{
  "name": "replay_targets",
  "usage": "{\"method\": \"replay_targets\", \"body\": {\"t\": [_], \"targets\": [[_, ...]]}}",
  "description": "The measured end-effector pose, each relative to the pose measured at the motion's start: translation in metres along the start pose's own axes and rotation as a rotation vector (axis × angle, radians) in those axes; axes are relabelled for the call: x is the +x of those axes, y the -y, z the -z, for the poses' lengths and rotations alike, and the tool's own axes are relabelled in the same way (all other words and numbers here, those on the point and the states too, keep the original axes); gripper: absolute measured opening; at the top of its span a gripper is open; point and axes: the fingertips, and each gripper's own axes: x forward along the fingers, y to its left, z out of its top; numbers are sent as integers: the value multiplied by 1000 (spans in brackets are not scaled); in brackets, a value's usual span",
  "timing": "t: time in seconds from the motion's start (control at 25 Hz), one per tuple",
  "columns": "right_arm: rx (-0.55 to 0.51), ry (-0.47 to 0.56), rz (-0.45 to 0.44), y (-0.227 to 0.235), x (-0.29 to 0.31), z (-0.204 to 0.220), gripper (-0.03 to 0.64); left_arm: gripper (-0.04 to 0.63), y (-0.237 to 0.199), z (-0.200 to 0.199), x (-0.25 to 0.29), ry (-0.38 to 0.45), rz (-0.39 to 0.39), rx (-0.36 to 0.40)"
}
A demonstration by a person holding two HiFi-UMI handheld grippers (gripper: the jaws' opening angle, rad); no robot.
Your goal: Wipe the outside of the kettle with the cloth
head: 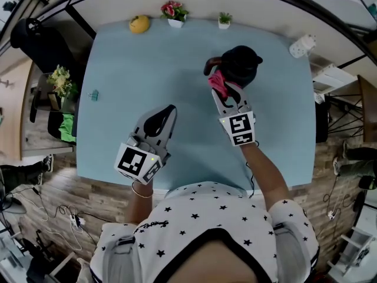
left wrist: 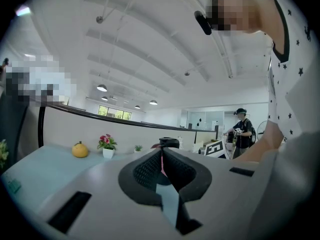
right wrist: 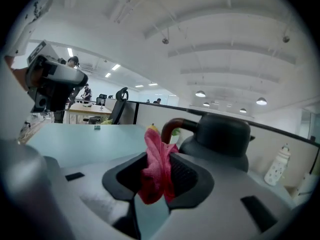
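Note:
A black kettle (head: 241, 63) with a dark red-brown handle stands on the light blue table (head: 147, 81), right of centre toward the back. My right gripper (head: 227, 93) is shut on a pink cloth (head: 218, 82), which is bunched between the jaws and pressed at the kettle's near left side. In the right gripper view the cloth (right wrist: 157, 166) sticks up from the jaws just in front of the kettle (right wrist: 220, 139). My left gripper (head: 162, 118) hovers over the table's front left, jaws shut with nothing between them; the kettle (left wrist: 169, 143) shows small beyond its tips.
Along the table's far edge sit a yellow fruit-shaped thing (head: 139, 23), a pot of pink flowers (head: 175, 12) and a small green plant (head: 224, 20). A white bottle (head: 302, 45) stands at the back right corner. A small teal clip (head: 93, 95) lies near the left edge.

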Motion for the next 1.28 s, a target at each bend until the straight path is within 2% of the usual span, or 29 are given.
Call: {"method": "replay_targets", "body": {"t": [0.12, 0.36, 0.6, 0.76, 0.92, 1.08, 1.28], "targets": [[66, -57, -10, -1, 7, 25, 130, 32, -2, -1, -2, 5, -10, -3], [109, -138, -23, -5, 20, 57, 130, 32, -6, 4, -8, -5, -38, -15], [95, -206, -33, -12, 30, 82, 130, 32, -7, 2, -13, -2, -53, -12], [71, -213, -30, -13, 31, 84, 132, 32, -8, 1, -19, -1, -64, -5], [-20, -186, -59, -24, 13, 63, 132, 32, -2, -1, -22, 11, -63, -3], [-87, -65, -93, -25, -14, 16, 132, 32, 6, -4, -21, 17, -46, 5], [-246, 77, -59, 1, -46, -43, 133, 32, 17, -8, -20, 25, -25, 9]]}}
